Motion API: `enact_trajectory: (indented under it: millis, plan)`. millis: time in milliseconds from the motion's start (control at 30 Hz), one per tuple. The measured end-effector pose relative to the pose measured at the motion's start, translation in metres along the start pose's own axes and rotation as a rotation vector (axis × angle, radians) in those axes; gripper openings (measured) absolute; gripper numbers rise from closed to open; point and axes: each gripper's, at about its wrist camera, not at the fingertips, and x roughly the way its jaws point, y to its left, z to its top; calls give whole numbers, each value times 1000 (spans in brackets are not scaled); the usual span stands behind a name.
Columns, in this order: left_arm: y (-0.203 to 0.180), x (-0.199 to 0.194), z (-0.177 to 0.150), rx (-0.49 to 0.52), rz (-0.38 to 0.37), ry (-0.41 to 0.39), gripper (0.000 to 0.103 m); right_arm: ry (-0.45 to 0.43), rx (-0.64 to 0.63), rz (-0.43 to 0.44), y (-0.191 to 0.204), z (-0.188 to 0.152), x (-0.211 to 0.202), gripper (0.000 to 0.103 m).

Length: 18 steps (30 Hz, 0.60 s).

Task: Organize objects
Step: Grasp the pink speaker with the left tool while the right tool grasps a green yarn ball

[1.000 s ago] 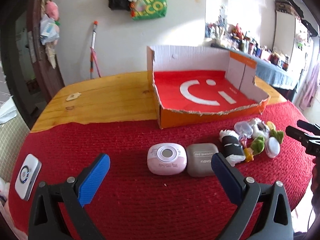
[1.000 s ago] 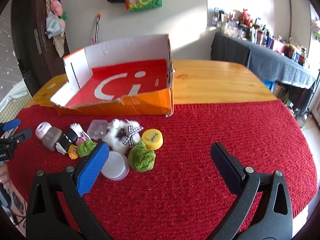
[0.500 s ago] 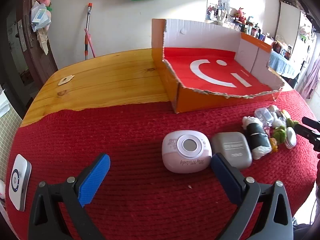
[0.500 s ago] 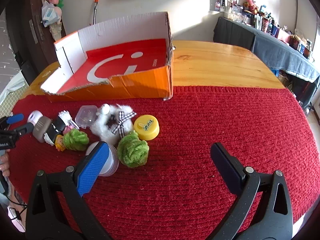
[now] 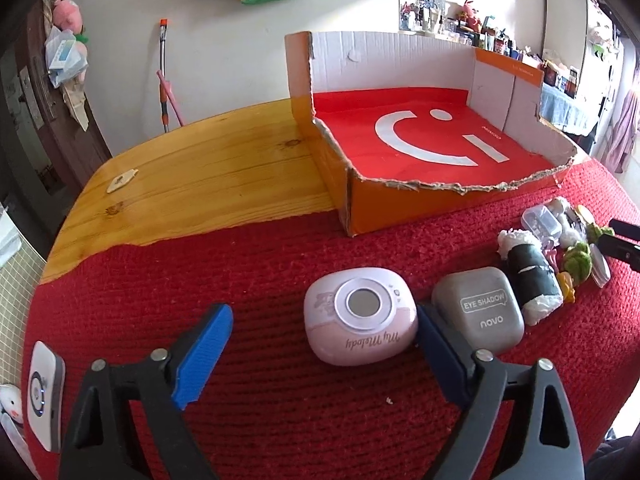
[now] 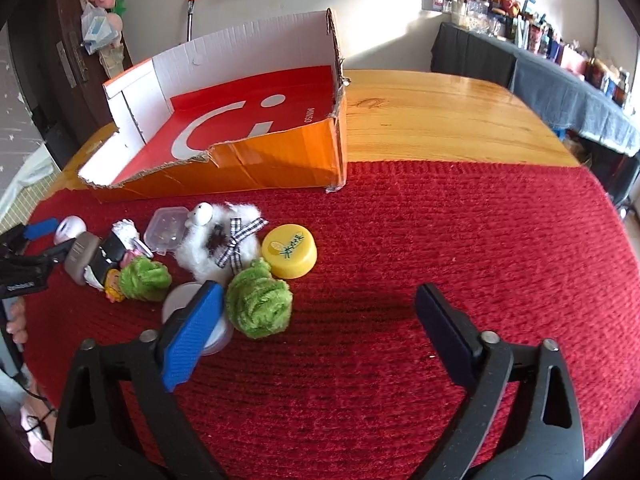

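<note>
A pink rounded case [image 5: 360, 320] lies on the red cloth between the fingers of my left gripper [image 5: 320, 320]. Its jaws are closing; the right pad is at the case's side and the left pad stands well apart. Beside it are a grey eye-shadow case [image 5: 480, 316] and a sushi-roll plush [image 5: 528, 272]. My right gripper [image 6: 318, 292] is also closing, with a green pom-pom [image 6: 258, 304] just inside its left finger, untouched by the right one. Nearby sit a yellow tin [image 6: 289, 250], a white fluffy toy [image 6: 224, 240] and a second green pom-pom [image 6: 144, 276].
An open orange cardboard box [image 5: 400, 208] with a red floor stands behind the objects, on the edge of the cloth. A white device [image 5: 42, 392] lies at the cloth's left edge. A white round lid [image 6: 180, 300] sits partly behind my right gripper's left finger. Bare wooden table [image 6: 440, 120] extends beyond.
Both grippers have sunk toward the cloth and moved closer to the objects, and their jaws have narrowed. The pink case now sits between the left fingers, the green pom-pom between the right ones.
</note>
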Motion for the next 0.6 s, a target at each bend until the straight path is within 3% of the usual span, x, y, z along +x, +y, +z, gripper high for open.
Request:
enact_trajectory:
  millis: [167, 300, 433, 500, 600]
  plan:
    - [1, 3, 0, -23, -56, 6, 77, -7, 5, 29, 0, 0, -2, 73]
    - [-5, 1, 0, -12, -85, -11, 57, -13, -15, 62, 5, -2, -4, 56]
    - [-6, -1, -2, -26, -89, -23, 57, -10, -5, 128, 4, -5, -5, 31]
    - [-4, -2, -3, -37, -95, -27, 57, -3, 3, 160, 5, -7, -4, 28]
    - [-5, -8, -5, -46, -88, -43, 57, -20, -28, 140, 11, -10, -9, 27]
